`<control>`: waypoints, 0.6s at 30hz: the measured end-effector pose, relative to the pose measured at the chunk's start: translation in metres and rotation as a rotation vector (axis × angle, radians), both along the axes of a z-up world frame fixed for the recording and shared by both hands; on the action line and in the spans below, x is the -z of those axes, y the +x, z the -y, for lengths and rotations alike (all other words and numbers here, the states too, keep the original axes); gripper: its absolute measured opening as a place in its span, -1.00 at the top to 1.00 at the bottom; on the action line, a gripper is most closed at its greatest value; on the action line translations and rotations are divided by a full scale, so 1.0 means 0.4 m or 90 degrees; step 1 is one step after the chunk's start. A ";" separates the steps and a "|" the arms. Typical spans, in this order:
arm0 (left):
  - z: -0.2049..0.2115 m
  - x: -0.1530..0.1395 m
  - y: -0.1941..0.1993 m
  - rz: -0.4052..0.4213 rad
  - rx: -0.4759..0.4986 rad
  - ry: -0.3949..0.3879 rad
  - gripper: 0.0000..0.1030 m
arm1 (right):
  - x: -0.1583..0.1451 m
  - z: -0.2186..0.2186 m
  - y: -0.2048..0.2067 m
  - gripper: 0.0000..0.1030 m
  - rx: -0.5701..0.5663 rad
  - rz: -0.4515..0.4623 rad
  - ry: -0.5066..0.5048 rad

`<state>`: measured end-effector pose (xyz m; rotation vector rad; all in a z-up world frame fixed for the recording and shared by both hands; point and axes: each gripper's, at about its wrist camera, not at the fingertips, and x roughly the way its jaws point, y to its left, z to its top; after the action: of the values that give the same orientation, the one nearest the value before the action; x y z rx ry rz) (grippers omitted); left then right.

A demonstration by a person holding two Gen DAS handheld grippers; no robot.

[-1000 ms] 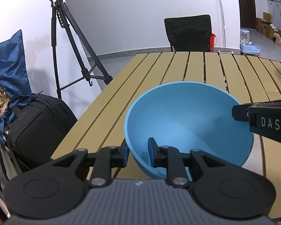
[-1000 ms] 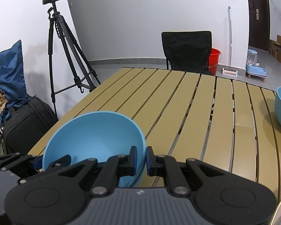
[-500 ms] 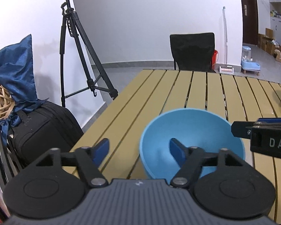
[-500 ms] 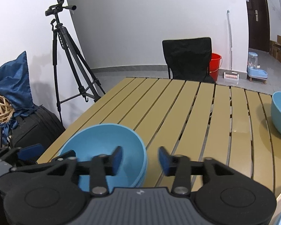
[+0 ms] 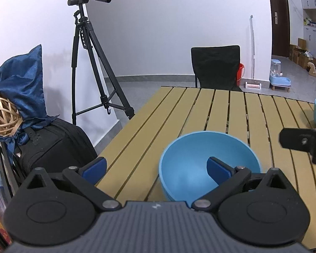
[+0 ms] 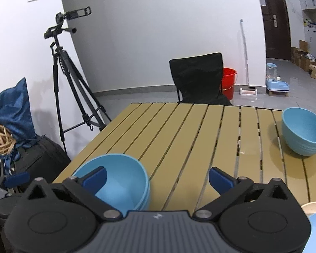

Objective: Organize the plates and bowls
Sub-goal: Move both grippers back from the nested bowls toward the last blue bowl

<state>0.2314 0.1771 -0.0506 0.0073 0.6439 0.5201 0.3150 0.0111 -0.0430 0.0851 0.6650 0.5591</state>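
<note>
Beside the near stacked bowls [image 6: 115,181], both grippers, left [image 5: 155,166] and right [image 6: 157,177], have just sprung wide, released; the lone bowl [image 6: 303,133] sits far right, nearer the right gripper.

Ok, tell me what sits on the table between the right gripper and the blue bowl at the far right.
Nothing visible. From the right gripper, open and empty, only bare table slats run to the far bowl. The stacked bowls sit off to its left, out of that path.
</note>
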 end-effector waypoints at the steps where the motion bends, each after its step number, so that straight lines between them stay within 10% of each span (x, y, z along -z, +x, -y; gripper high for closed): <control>1: 0.001 -0.004 -0.004 0.001 0.000 -0.006 -1.00 | -0.006 0.009 -0.005 -1.00 0.004 0.001 0.003; 18: 0.058 -0.047 -0.107 0.044 0.063 -0.059 -1.00 | -0.062 0.169 -0.138 -1.00 0.059 0.041 0.004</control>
<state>0.1887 0.1538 -0.0320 -0.0651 0.5965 0.3940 0.2597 -0.0563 -0.0183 0.1036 0.5938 0.4731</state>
